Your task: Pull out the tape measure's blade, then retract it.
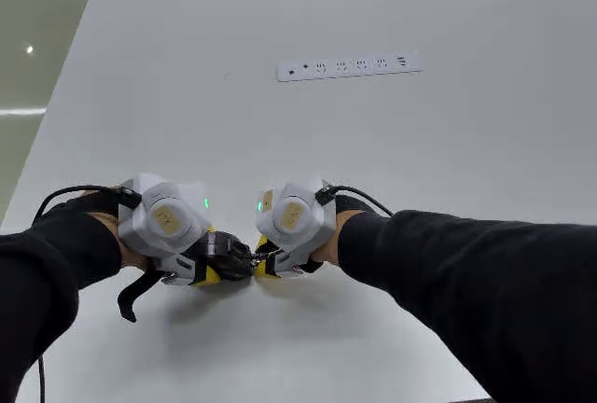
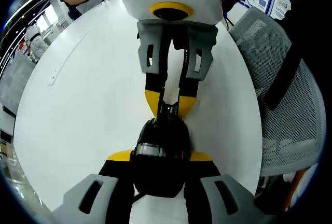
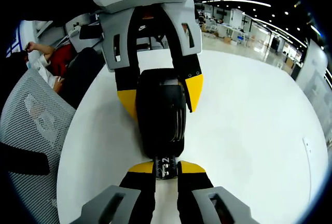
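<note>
- my left tongs (image 2: 160,157) clamp the black tape (image 3: 161,112) by its case, with the yellow tips pressed against both of its sides.
- my right tongs (image 3: 167,172) face them head-on. they are drawn narrow and pinch the end of the blade (image 3: 166,163), where a printed "2" shows between the yellow tips.
- a short stub of blade is out, and the right tips sit just beside the mouth of the case.
- in the head view the two tools meet nose to nose near the front edge of the white tabletop (image 1: 373,142), with the tape dark between them. i cannot tell whether the case touches the surface or hangs just above it.
- black sleeves (image 1: 485,272) reach in from either side, the hands wrapped around the white housings. a green light (image 1: 206,203) glows on the left tool, and another glows on the right.
- a white power strip (image 1: 348,67) lies flat further up the tabletop, well apart from the tape and both tools.
- in the left gripper view a grey mesh chair (image 2: 290,110) stands just past the rounded edge of the tabletop, beside the right tool.
</note>
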